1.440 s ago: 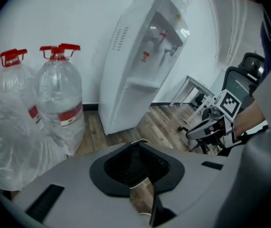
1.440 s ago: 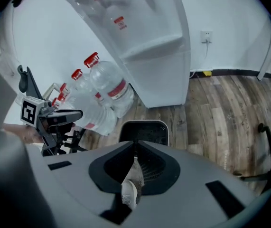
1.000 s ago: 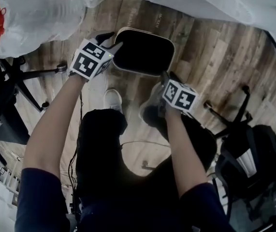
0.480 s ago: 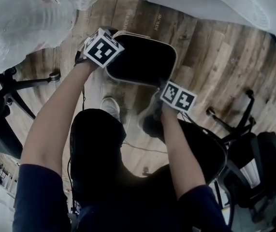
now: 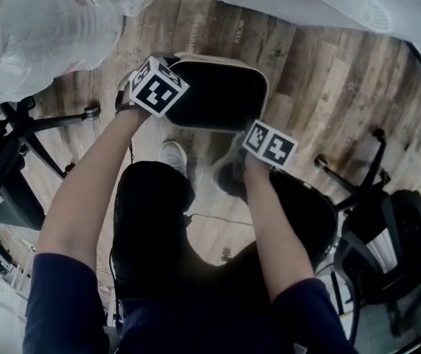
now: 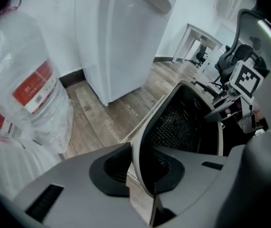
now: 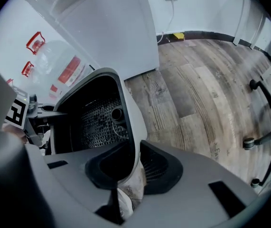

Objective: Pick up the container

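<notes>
The container (image 5: 214,94) is a rounded rectangular bin with a pale rim and a black mesh inside, standing on the wood floor in front of my feet. My left gripper (image 5: 163,100) sits over its left rim. In the left gripper view the container's wall (image 6: 147,127) runs between the two pads of that gripper (image 6: 142,169), and the jaws are closing on it. My right gripper (image 5: 253,129) is at the container's near right corner. In the right gripper view the container's wall (image 7: 128,113) stands between this gripper's (image 7: 129,167) pads as they close on it.
Bagged clear water bottles (image 5: 48,28) lie at the far left. A white cabinet (image 5: 328,6) stands behind the container. Office chairs flank me, one with its base (image 5: 44,116) at the left and another (image 5: 376,227) at the right. My shoe (image 5: 172,153) is just short of the container.
Both grippers have moved in onto the container's rim, the left from beside its left edge to over it. The container has barely shifted.
</notes>
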The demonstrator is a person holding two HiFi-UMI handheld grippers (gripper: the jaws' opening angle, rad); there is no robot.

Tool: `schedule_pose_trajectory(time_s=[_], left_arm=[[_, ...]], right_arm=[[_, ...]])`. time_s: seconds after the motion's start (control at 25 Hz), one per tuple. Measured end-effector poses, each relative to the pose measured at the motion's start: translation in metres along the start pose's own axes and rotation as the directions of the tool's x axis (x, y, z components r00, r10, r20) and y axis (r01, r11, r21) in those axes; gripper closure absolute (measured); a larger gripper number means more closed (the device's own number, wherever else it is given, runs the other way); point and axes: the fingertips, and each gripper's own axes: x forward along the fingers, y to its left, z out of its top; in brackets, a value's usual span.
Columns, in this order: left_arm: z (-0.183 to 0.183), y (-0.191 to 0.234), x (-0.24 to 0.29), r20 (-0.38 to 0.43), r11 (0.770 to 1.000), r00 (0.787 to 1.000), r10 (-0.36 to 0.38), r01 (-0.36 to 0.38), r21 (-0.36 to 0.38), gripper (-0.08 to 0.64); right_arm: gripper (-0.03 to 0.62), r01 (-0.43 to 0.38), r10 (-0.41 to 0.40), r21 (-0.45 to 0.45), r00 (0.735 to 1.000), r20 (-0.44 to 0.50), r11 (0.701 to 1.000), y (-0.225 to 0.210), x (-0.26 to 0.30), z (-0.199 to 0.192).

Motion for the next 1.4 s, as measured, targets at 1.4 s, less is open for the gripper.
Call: schedule_pose_trajectory(time_s=[1.4], left_arm=[[0.041,-0.171,-0.660,0.375,0.921,0.867,0.328,-0.206,-0.330,0.475]], right_arm=[[0.518,-0.149,0.236,-0.272,0.916,0.325,0.951,0.193,-0.612,-0.010]])
